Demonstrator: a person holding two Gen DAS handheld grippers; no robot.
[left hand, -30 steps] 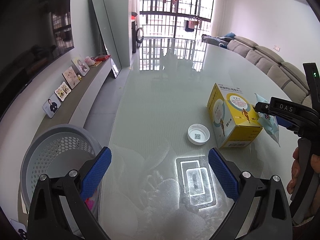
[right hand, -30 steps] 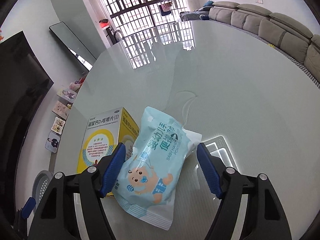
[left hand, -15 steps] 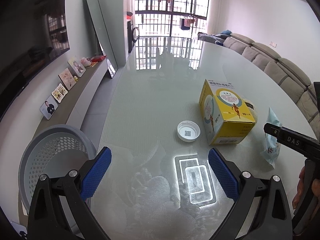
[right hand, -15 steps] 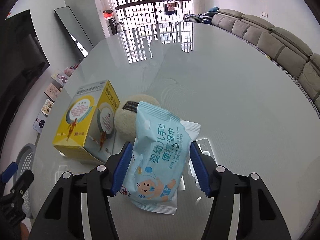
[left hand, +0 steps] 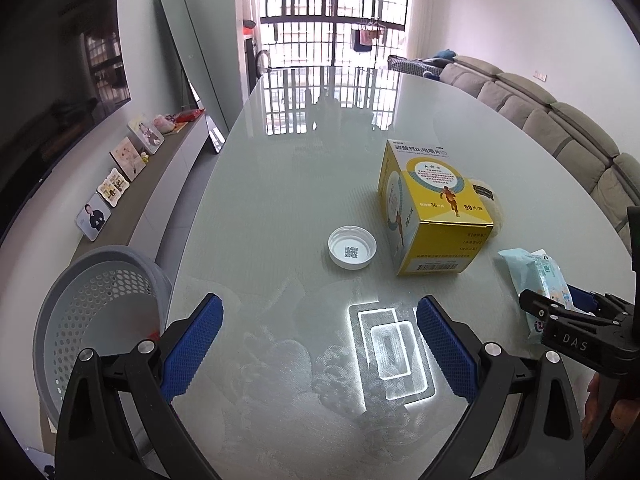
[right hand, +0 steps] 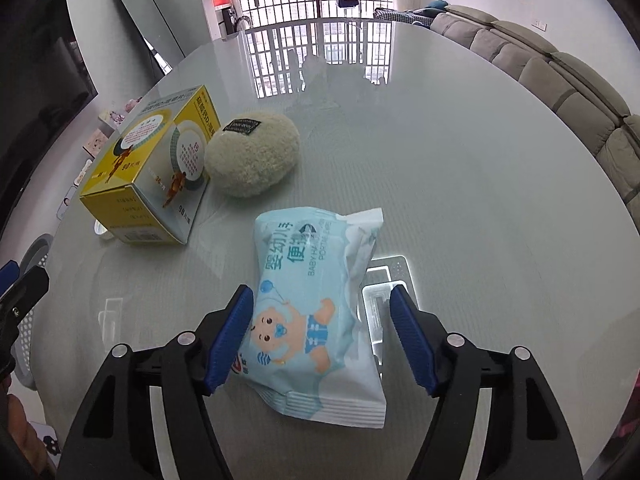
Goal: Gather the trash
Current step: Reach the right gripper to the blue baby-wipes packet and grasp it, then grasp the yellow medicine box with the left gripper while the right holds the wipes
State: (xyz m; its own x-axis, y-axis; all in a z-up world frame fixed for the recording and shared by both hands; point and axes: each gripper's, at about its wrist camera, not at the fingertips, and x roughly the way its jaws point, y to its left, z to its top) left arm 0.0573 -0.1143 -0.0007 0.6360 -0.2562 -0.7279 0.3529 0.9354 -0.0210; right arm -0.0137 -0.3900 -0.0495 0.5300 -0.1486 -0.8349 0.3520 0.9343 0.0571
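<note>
Table edge: glass table (left hand: 304, 184) curves off at left; grey basket (left hand: 92, 312) sits lower left below it.
Open room: bare glass ahead of left gripper (left hand: 318, 340), jaws wide, empty.
Right gripper (right hand: 320, 336): jaws just widened; wipes packet (right hand: 316, 304) lies between, right pad clear.
Nearby: yellow box (right hand: 152, 176), fuzzy pouch (right hand: 254, 156), white cap (left hand: 352, 248).

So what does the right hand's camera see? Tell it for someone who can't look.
The right gripper straddles a light blue wipes pack lying on the glass table, jaws just opened, right pad clear of it. Beyond sit a fluffy cream pouch and a yellow box.
</note>
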